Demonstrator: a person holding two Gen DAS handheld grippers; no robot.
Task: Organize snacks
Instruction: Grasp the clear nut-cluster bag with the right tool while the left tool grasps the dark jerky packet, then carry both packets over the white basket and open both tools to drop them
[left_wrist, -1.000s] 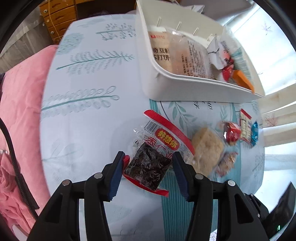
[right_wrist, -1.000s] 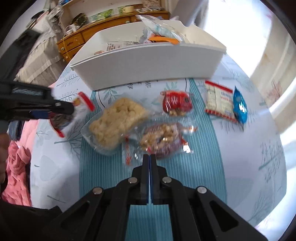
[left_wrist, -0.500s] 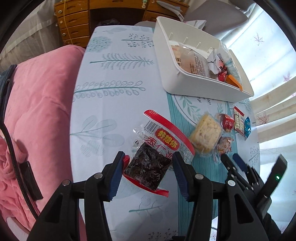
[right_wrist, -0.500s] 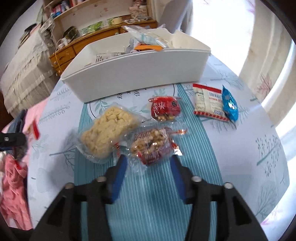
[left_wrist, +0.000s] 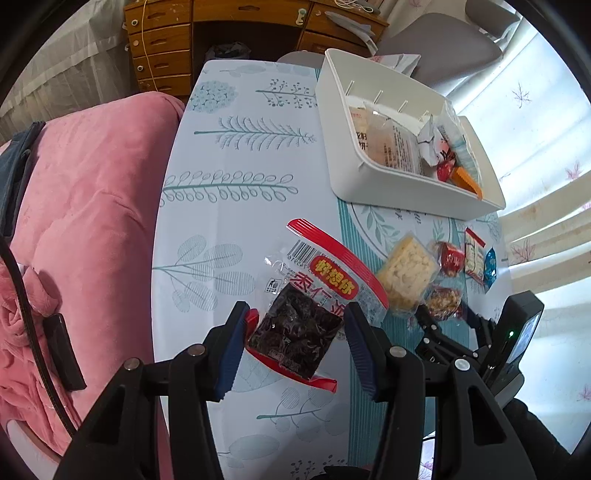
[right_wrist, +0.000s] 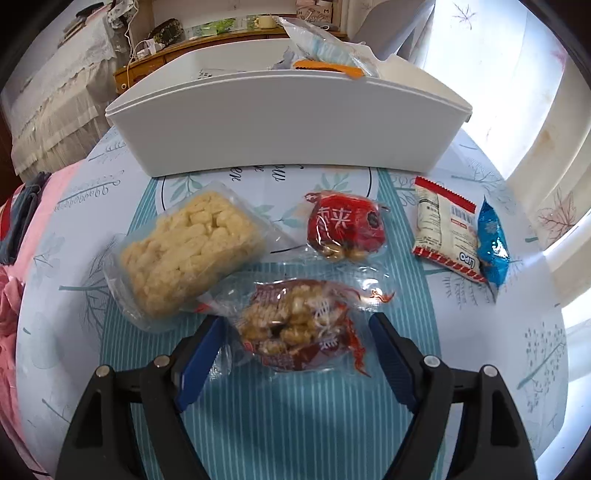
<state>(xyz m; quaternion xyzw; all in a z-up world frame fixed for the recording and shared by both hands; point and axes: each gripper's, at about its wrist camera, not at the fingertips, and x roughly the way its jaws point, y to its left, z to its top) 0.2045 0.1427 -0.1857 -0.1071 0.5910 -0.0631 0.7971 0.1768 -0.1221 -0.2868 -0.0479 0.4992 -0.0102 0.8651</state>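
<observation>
left gripper (left_wrist: 293, 343): my blue-padded fingers (left_wrist: 231, 350) are closed onto the red-trimmed clear packet of dark dried fruit (left_wrist: 306, 314), pinching its dark end from both sides. The packet is up off the round table with the leaf-print cloth (left_wrist: 236, 206), over its left part.

pink blanket (left_wrist: 81, 206): bunched up past the table's left edge.

white plastic bin (right_wrist: 288, 122): sits along the far edge, already holding wrapped snacks.

pale yellow puffed-rice block in clear wrap (right_wrist: 192, 247): lying flat just in front of the bin, left of the other loose snacks.

right gripper (right_wrist: 295, 347): I've got the fingers spread wide on either side of the clear bag of brown nutty clusters with red print (right_wrist: 299, 325), neither pad touching it as far as I can tell. Bag's flat on the striped middle of the table.

small red bag with white characters (right_wrist: 347, 225): just behind the cluster bag.

white cracker packet with red edging (right_wrist: 447, 229): toward the right edge, with a shiny blue foil packet (right_wrist: 491, 243) touching its right side.
</observation>
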